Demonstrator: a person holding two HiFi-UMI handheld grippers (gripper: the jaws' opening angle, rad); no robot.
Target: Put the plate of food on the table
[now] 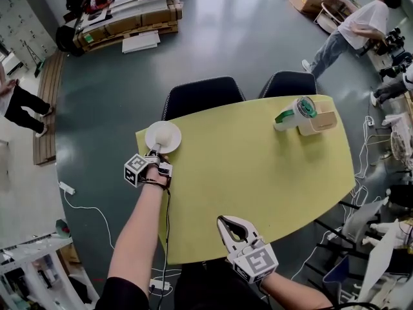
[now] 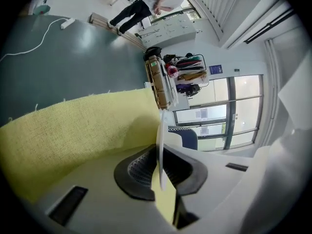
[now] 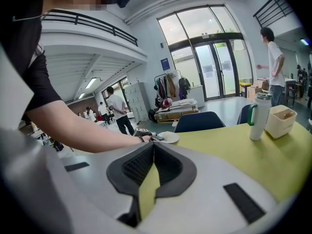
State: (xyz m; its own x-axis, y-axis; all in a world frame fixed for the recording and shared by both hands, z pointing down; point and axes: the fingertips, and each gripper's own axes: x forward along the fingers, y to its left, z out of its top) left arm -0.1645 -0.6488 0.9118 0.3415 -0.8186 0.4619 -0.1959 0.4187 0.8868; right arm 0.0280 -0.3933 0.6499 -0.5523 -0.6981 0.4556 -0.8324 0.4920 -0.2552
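Plate (image 1: 162, 136): lying low at the left corner of the desk (image 1: 258, 173), overhanging the edge a little, carrying a pale mound of food. Not showing plainly whether resting on the yellow top or hanging just above it.

Being pinched by its near rim in the left gripper (image 1: 155, 152), jaws clamping that thin edge. Appearing edge-on in the left gripper view (image 2: 159, 130), running straight between the ribbed pads (image 2: 141, 169). Gripping at the rim rather than under the base, probably to leave the underside free for meeting the desk flat and to avoid touching the food. Looking level from the head view, which suits keeping the food from sliding.

Right gripper (image 1: 224, 223): waiting at the near edge of the desk, well apart from the plate, pressing its jaws together on nothing, with only yellow desk showing past them (image 3: 153, 147). Seemingly taking no part here, since one grip is carrying the load.

Bottle (image 1: 293, 113) and box (image 1: 319, 120): standing together at the far right, well clear of the landing spot. Chairs (image 1: 201, 95): tucked in behind the far edge.

Judging the placing as nearly done. Needing, before any release, a check that the base is bearing fully on the desk. Possibly calling for a nudge inward first, given the overhang at the corner and the risk of tipping off.
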